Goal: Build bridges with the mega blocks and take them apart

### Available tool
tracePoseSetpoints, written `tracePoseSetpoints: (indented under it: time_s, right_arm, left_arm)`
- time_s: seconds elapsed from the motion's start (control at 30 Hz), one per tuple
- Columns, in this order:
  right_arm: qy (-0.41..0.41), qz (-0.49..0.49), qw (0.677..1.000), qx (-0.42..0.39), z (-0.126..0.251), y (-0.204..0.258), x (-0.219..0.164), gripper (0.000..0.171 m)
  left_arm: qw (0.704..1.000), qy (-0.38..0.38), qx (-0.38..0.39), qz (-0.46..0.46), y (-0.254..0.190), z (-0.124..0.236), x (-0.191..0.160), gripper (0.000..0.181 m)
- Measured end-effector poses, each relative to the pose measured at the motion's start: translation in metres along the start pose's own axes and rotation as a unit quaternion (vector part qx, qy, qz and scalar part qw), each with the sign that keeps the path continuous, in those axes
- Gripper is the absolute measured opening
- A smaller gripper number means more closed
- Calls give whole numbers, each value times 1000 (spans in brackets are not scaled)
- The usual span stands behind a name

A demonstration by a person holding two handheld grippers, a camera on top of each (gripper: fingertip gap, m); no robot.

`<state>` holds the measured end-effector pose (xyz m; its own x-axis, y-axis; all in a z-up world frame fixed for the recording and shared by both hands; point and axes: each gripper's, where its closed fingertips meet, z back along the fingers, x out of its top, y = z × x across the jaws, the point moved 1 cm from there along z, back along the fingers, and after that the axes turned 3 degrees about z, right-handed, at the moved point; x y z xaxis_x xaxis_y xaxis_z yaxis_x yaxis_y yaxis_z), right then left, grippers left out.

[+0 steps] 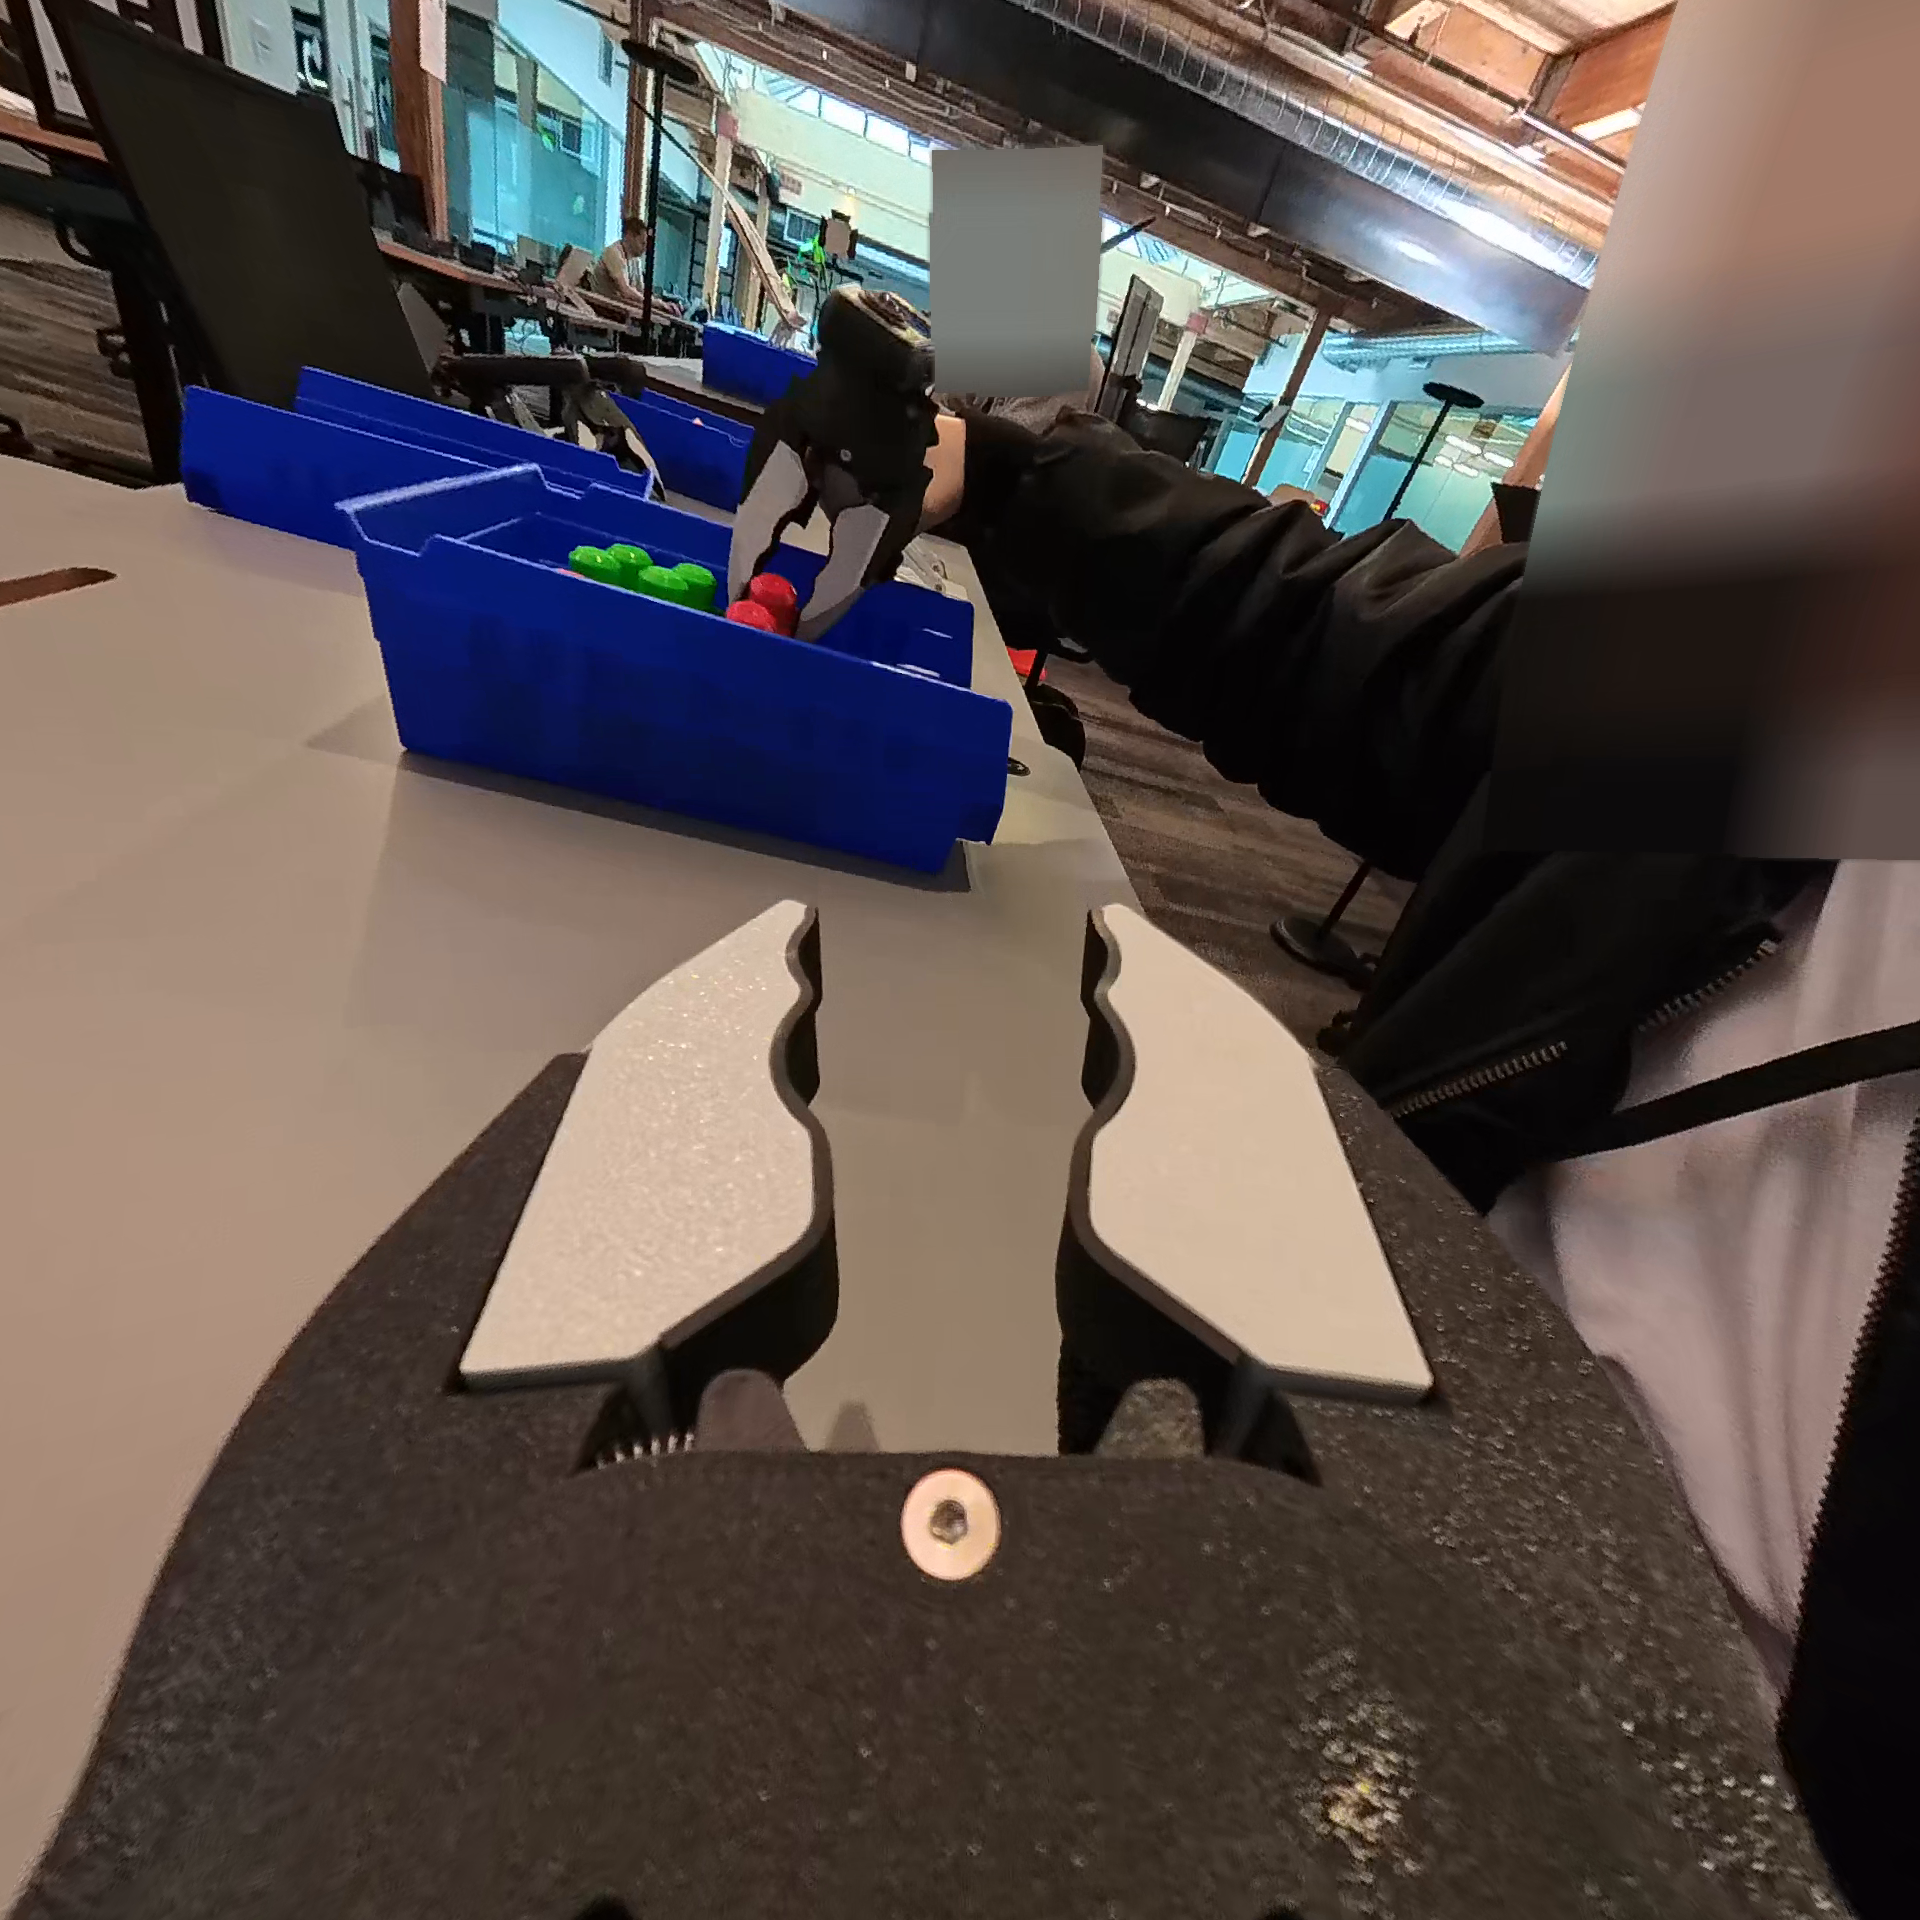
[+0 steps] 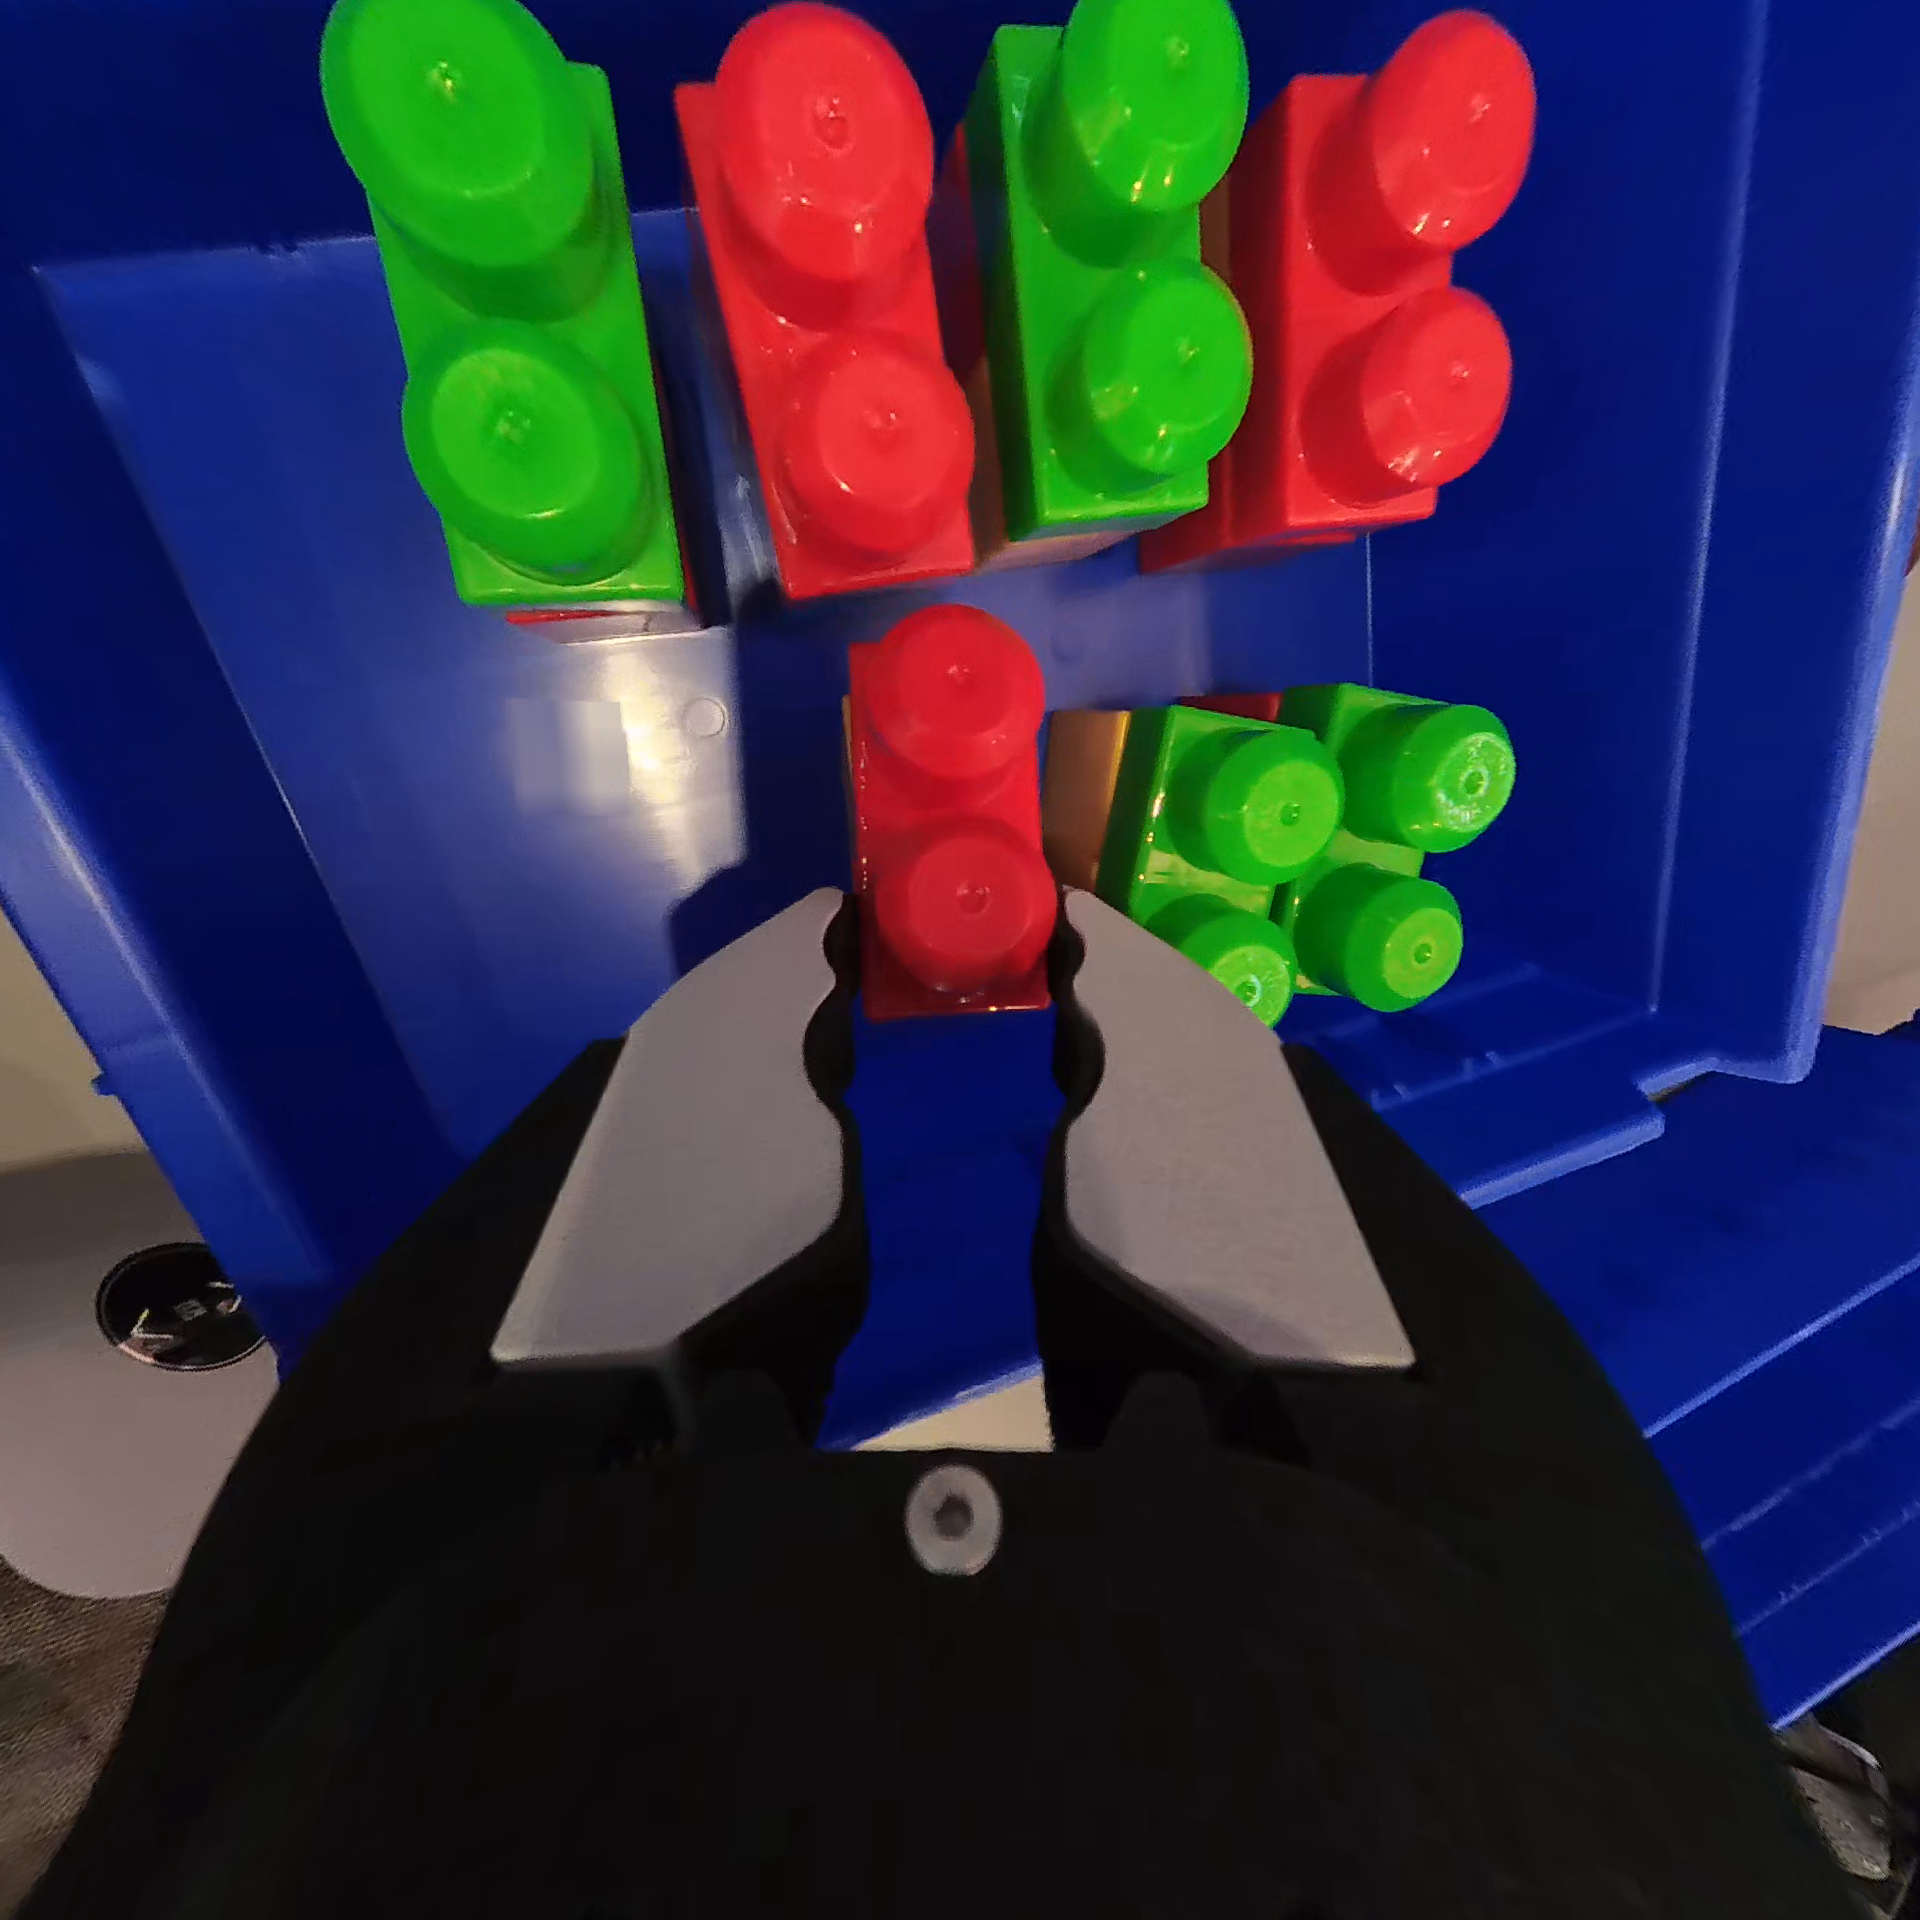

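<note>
In the right wrist view, my right gripper (image 2: pixel 951 914) reaches down into a blue bin (image 2: pixel 208 727). Its fingertips press both sides of a red two-stud block (image 2: pixel 951 790) that stands on the bin floor. Behind it is a row of two-stud blocks: green (image 2: pixel 520 343), red (image 2: pixel 842 312), green (image 2: pixel 1122 291), red (image 2: pixel 1392 281). A green four-stud block (image 2: pixel 1309 842) sits just to the right. In the left wrist view, my left gripper (image 1: pixel 951 925) is open and empty over the grey table (image 1: pixel 208 935), well short of the bin (image 1: pixel 675 727). The right gripper (image 1: pixel 790 597) shows there at the red block (image 1: pixel 769 601).
More blue bins (image 1: pixel 312 447) stand behind the near one. The table's right edge (image 1: pixel 1101 831) runs beside the bin, with carpet below it. A person's black sleeve (image 1: pixel 1247 613) reaches over that edge. A round dark disc (image 2: pixel 177 1309) lies on the table left of the bin.
</note>
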<state>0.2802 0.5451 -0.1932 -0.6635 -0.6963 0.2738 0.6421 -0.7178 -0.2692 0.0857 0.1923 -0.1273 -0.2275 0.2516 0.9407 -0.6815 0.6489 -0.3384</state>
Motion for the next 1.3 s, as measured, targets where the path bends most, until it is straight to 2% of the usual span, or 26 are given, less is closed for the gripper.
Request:
tracePoseSetpoints:
  time_s: [0.03,0.43,0.53,0.63,0.73,0.83,0.9,1.0,1.07,1.17,1.3]
  right_arm:
    - [-2,0,1000,-2,0,0,-1,34]
    - [50,9,999,-14,-2,-4,-6,36]
    - [60,8,998,-22,2,-7,-8,40]
    - [60,1,998,-28,11,-6,-6,42]
    - [14,-13,998,-58,34,-6,10,40]
    - [-86,-29,989,-117,73,-7,45,37]
    - [-182,-44,970,-155,104,-4,78,38]
    - [-313,-78,932,-167,141,6,131,35]
    - [-395,-101,901,-145,155,13,168,37]
    - [-487,-85,861,-120,163,24,227,39]
    - [-534,-80,841,-43,134,39,312,39]
  left_arm:
    - [1000,3,-1,-1,0,-1,-1,48]
    - [1000,-10,-4,-3,-2,4,6,48]
    - [1000,-15,-7,-1,-4,7,8,49]
    - [1000,-24,-11,-2,-6,11,12,49]
    - [999,-37,-7,-11,-8,19,18,49]
    - [997,-64,17,-30,-9,31,30,49]
    - [995,-75,53,-45,-8,41,38,50]
    - [989,-67,109,-68,-15,57,41,54]
    - [981,-67,159,-85,-24,75,41,54]
    - [956,-56,270,-97,-36,119,35,53]
    - [913,-62,384,-120,-73,204,26,52]
